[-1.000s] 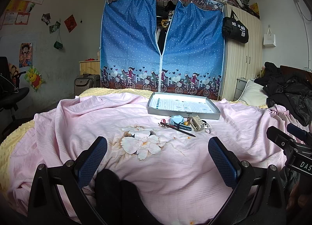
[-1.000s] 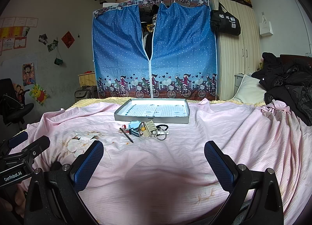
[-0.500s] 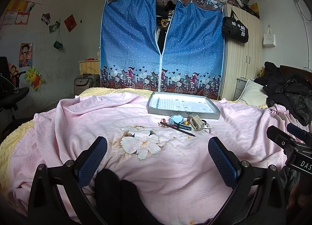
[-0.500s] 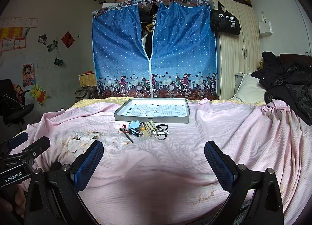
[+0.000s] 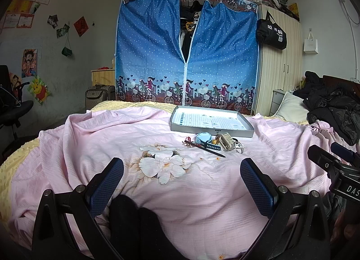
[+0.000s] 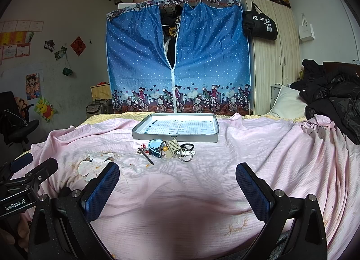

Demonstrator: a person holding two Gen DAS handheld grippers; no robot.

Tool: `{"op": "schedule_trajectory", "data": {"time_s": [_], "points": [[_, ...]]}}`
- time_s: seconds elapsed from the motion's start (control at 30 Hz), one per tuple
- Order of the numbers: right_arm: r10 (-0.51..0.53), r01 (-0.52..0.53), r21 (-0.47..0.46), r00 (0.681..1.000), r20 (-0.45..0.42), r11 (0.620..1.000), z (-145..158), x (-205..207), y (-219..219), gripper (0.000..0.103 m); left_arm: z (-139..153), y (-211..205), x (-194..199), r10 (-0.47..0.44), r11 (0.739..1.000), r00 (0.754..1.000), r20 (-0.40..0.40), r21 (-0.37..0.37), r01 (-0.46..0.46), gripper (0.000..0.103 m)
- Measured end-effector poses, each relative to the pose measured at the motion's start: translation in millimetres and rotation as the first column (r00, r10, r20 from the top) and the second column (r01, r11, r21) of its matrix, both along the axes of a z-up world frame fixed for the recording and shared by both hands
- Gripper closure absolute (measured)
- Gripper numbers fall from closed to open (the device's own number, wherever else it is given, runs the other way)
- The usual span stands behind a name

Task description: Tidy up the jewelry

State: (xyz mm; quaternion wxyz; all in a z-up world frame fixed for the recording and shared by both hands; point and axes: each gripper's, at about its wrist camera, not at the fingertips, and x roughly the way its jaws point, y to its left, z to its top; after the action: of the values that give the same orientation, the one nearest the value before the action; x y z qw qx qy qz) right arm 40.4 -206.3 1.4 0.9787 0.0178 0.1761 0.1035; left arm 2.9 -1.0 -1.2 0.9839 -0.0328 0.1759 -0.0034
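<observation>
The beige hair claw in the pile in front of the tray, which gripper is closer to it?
Right, slightly. The hair claw lies ahead of the right gripper, almost centred between its open fingers. From the left gripper, also open, it sits ahead and off to the right.

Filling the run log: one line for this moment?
left gripper open, empty | right gripper open, empty | jewelry pile on bedspread | tray behind it

Left tool (image 5: 181,180) agape; trinkets (image 5: 212,143), perhaps jewelry, before tray (image 5: 211,129).
</observation>
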Motion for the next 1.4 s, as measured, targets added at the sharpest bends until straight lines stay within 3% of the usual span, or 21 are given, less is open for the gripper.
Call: {"op": "schedule_trajectory", "data": {"time_s": [0.8, 0.97, 1.13, 1.27, 1.4], "points": [[0.014, -0.014, -0.022, 1.000, -0.011, 1.000, -2, 3, 7, 0.000, -6, -6, 2, 0.015, 1.000, 0.999, -0.028, -0.007, -0.015, 0.002], [0.026, -0.026, -0.004, 0.998, -0.057, 1.000, 0, 7, 6, 0.000, -5, -1, 7, 0.029, 1.000, 0.998, -0.052, -0.001, -0.029, 0.002], [0.054, -0.053, 0.014, 0.985, -0.162, 0.999, -5, 32, 1, 0.000, -4, 9, 28, 0.053, 0.998, 0.992, -0.114, -0.020, -0.055, 0.002], [0.077, -0.086, -0.049, 0.982, -0.174, 0.995, -6, 56, 1, 0.000, -4, 19, 47, 0.039, 0.997, 0.985, -0.166, -0.056, -0.049, 0.002], [0.097, -0.113, -0.075, 0.976, -0.196, 0.991, -6, 87, -3, 0.000, -4, 23, 75, 0.021, 0.999, 0.977, -0.211, -0.045, -0.031, 0.002]]}}
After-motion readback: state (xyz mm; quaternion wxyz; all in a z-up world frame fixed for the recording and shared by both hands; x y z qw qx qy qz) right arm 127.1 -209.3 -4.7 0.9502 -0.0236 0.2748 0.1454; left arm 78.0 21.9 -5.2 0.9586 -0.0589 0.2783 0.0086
